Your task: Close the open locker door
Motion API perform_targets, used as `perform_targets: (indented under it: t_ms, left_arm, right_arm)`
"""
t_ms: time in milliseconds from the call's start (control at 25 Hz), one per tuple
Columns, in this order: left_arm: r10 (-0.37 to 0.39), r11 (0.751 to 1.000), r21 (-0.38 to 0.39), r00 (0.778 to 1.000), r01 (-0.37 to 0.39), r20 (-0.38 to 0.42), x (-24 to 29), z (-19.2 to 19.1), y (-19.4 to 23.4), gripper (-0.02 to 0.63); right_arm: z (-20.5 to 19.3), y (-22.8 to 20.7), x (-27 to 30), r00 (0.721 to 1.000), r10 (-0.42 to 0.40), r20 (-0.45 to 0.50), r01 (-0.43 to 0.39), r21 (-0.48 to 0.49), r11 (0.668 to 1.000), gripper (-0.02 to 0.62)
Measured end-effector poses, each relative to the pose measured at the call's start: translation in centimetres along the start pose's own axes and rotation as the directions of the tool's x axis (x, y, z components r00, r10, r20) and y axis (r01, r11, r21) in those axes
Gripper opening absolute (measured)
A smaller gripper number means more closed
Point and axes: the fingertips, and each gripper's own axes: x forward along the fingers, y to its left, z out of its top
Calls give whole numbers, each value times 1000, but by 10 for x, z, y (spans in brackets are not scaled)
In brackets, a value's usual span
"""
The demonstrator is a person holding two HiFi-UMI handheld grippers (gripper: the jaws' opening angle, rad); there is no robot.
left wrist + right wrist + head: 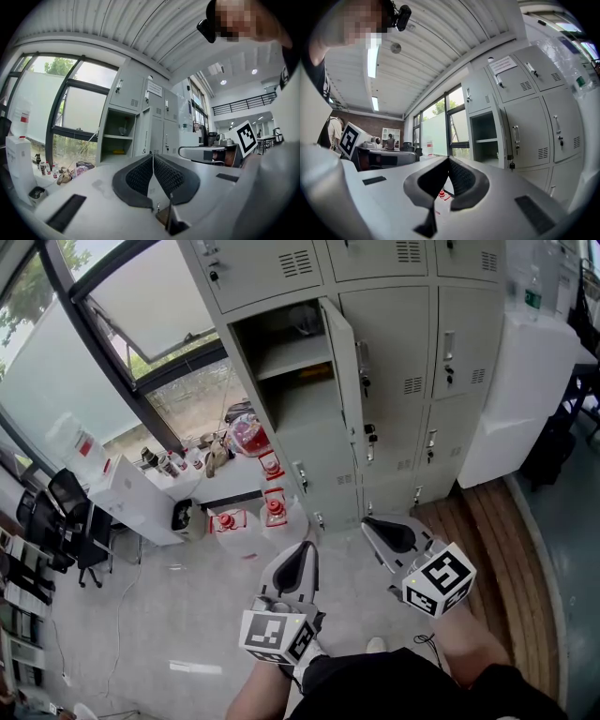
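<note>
we log: locker door (343, 381), standing open on the locker bank (394, 334); left gripper (308, 547), jaws closed, empty; right gripper (367, 522), jaws closed, empty; both apart from the door.

1. A grey locker bank (412, 343) stands beside a window (159, 296).
2. One locker door (343, 371) stands open, swung outward; its compartment (281, 334) shows a shelf (292, 358).
3. The left gripper (307, 546) and right gripper (367, 521) are held low before the lockers, clear of the door.
4. Red-capped jugs (273, 507) stand on the floor by the locker base.
</note>
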Motion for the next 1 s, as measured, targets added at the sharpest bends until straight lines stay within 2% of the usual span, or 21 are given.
perform_targets:
  t_ms: [160, 360, 1000]
  left_arm:
    - [-6, 1000, 19, 1000, 6, 3, -4, -2, 7, 20]
    - [-16, 1000, 8, 1000, 16, 2, -7, 0, 20, 20]
    - [-158, 987, -9, 987, 158, -29, 6, 8, 91, 20]
  right_arm:
    - [1, 3, 3, 1000, -1, 6, 1, 1, 1000, 54]
    - [4, 8, 13, 1000, -24, -1, 24, 4, 1000, 54]
    - [7, 17, 77, 986, -169, -4, 169, 32, 985, 54]
